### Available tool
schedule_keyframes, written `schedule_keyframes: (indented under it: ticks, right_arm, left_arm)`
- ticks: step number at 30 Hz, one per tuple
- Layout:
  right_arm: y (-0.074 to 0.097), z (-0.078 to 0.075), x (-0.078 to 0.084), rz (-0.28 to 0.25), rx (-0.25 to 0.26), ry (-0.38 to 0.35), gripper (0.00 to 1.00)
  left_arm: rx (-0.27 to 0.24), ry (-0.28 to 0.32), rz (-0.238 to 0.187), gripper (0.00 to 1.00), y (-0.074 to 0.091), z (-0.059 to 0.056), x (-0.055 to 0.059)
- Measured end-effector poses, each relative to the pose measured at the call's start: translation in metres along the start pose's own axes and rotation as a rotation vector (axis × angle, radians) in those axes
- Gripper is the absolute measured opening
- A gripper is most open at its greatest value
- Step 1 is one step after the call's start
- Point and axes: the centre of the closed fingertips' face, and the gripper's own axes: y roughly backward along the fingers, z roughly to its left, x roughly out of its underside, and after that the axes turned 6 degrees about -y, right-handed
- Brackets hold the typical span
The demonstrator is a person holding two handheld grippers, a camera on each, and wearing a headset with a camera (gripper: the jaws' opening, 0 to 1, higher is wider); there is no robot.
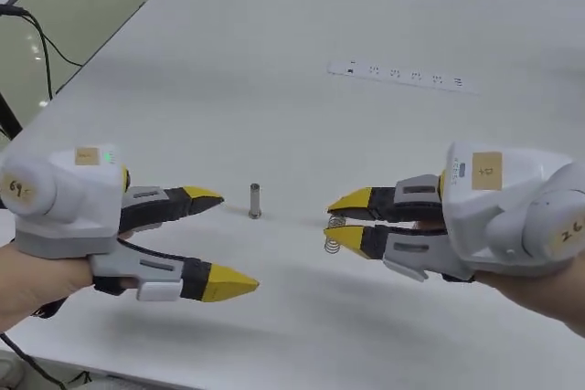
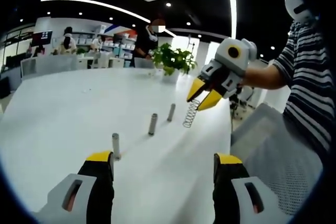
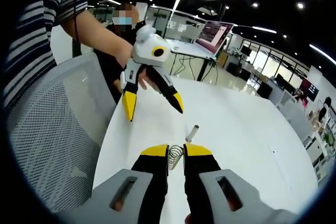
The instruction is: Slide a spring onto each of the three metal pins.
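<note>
Step 1 of 3. Right gripper (image 1: 331, 221) jaws pinch spring (image 1: 332, 245), near pin (image 1: 255, 201), on its right. Left gripper (image 1: 238, 239) jaws spread, empty, left of pin. Next, judged: align spring bore over pin top, lower.

In the head view the right gripper (image 1: 331, 222) hides most of the spring (image 1: 332, 246), the frame edge cuts its body, and the power strip's (image 1: 402, 76) markings are too small to read.

Fingers (image 1: 174, 204) are black with yellow tips, the table (image 1: 274, 61) white.
</note>
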Motion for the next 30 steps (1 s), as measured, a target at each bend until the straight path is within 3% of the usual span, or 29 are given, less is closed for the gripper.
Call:
schedule_keyframes:
  ticks: [5, 9, 30]
  right_arm:
    - [-0.001, 0.000, 0.001, 0.001, 0.002, -0.001, 0.07]
    - [-0.002, 0.001, 0.001, 0.001, 0.000, 0.000, 0.07]
    - [-0.010, 0.000, 0.000, 0.015, -0.019, 0.010, 0.07]
  left_arm:
    - [-0.012, 0.009, -0.006, 0.84, 0.003, 0.000, 0.001]
    - [-0.055, 0.012, -0.017, 0.98, 0.006, 0.007, 0.000]
    - [-0.091, 0.016, -0.023, 0.98, 0.023, 0.013, 0.003]
